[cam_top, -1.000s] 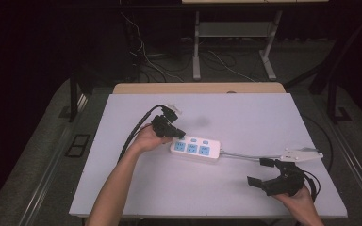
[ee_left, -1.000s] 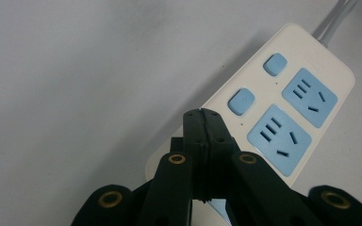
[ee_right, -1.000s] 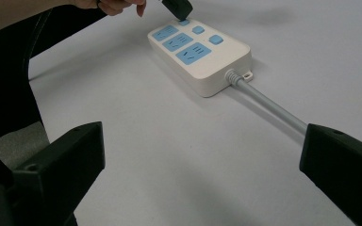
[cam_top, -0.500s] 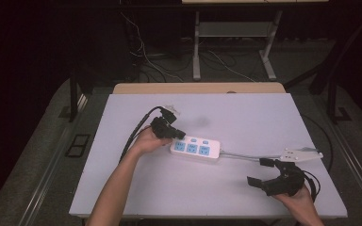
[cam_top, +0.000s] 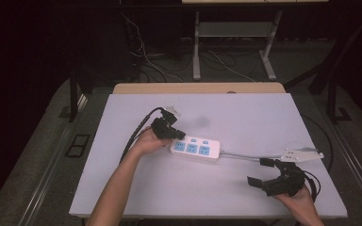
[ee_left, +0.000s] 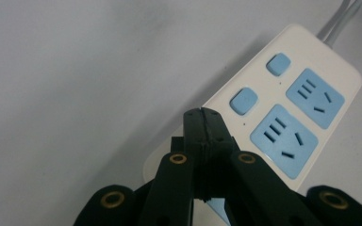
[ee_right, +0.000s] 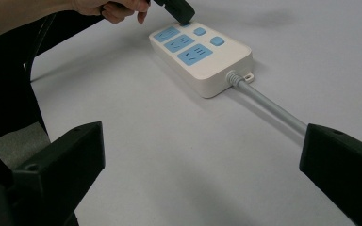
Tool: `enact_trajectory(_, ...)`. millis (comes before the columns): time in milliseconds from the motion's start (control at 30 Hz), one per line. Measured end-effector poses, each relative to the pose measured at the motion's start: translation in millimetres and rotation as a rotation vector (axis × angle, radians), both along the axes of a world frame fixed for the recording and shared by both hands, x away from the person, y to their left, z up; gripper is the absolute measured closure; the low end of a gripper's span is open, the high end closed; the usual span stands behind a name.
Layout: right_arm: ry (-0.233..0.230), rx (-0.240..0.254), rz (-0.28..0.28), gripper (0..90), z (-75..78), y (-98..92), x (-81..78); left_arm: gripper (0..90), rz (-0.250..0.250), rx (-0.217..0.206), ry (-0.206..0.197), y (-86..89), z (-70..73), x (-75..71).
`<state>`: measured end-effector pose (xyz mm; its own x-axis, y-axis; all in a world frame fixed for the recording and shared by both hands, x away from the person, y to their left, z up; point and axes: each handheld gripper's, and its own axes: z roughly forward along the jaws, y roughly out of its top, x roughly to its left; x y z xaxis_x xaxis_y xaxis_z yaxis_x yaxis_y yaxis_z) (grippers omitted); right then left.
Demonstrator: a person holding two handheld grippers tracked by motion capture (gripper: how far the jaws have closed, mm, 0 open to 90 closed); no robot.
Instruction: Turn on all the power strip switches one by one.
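Lying near the middle of the white table (cam_top: pixel 245 113), the power strip (cam_top: pixel 195 149) has its pale body angled slightly, its grey cable (cam_top: pixel 245 157) running off toward three o'clock. The left gripper (cam_top: pixel 178 135) sits at the strip's nine o'clock end — jaws clenched together with nothing between them, their joined tip right over the strip's end by the blue buttons; whether it presses on the casing cannot be told. In the left gripper view the closed tip (ee_left: pixel 202 123) overlaps the strip's edge just beside the nearer blue button (ee_left: pixel 243 100). The right gripper (cam_top: pixel 263 172) rests well apart at about four o'clock from the strip, jaws spread wide and empty, the cable passing just beyond them.
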<state>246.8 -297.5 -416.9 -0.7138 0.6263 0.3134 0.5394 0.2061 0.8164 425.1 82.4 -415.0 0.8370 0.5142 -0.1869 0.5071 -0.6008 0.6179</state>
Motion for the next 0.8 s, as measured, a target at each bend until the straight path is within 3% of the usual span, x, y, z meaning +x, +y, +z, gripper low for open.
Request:
enact_trajectory(267, -0.002, 0.005, -0.004, 0.5, 0.7, -1.6, -0.3, 89.7, 0.011, -0.016, 0.022, 1.7, -0.5, 1.7)
enact_trajectory(567, 0.0, 0.005, -0.006, 0.5, 0.0, -2.4, 0.5, 89.5, 0.008, -0.005, 0.023, 1.9, 0.6, 0.1)
enact_trajectory(700, -0.002, 0.006, -0.007, 0.5, 0.1, -2.5, 0.4, 89.4, 0.013, 0.023, -0.009, 5.4, 2.1, -2.2)
enact_trajectory(800, 0.0, 0.004, -0.015, 0.5, 0.0, -3.0, 0.7, 89.4, 0.016, 0.011, -0.008, 10.2, 2.3, -3.9)
